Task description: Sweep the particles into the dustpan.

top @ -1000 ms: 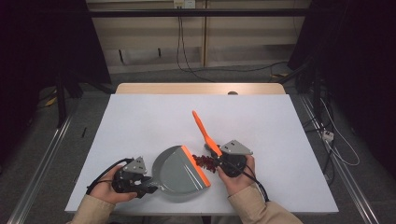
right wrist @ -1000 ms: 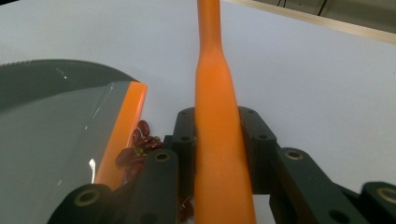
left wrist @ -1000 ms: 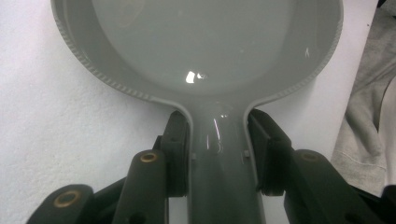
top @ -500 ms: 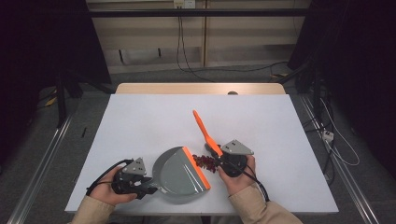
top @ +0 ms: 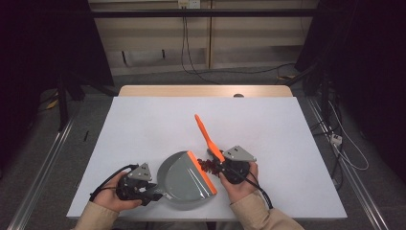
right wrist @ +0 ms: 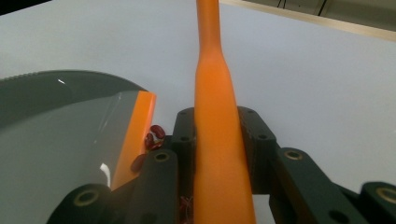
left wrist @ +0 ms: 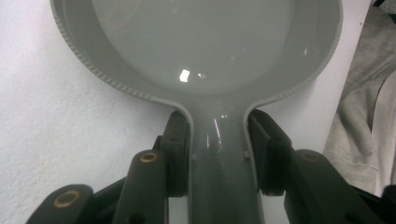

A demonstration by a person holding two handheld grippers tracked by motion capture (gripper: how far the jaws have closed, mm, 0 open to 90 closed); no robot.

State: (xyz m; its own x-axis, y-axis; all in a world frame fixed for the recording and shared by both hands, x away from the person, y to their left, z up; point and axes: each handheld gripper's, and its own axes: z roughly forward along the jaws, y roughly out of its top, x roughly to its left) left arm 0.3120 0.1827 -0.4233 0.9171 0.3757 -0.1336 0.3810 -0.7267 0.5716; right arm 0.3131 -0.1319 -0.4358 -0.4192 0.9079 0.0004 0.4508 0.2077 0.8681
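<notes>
While the left gripper (top: 154,191) clamps its fingers (left wrist: 176,154) on the grey stem of the dustpan (top: 184,179) at the near edge of the white bench (top: 143,124), the pan's round bowl lies flat just ahead of them, and its orange lip (top: 202,171) faces the person's right, toward the other hand. The pan's long axis runs from that stem across to the lip, slanting slightly away from the person.

Just beyond the lip, a small cluster of dark red beans (top: 207,166) sits on the bench, touching or nearly touching the orange edge; in the right gripper view they lie between lip and fingers (right wrist: 152,135).

The right gripper (top: 221,167) is the nearer one to the beans. Its fingers (right wrist: 254,140) are closed tight on the orange brush (top: 207,134), low on the handle; the bristle end is hidden under the gripper. The handle's long axis rises from the grip and points away from the person, leaning toward the left and the far side of the bench.

I judge the coming sweep runs leftward, from brush to lip.
</notes>
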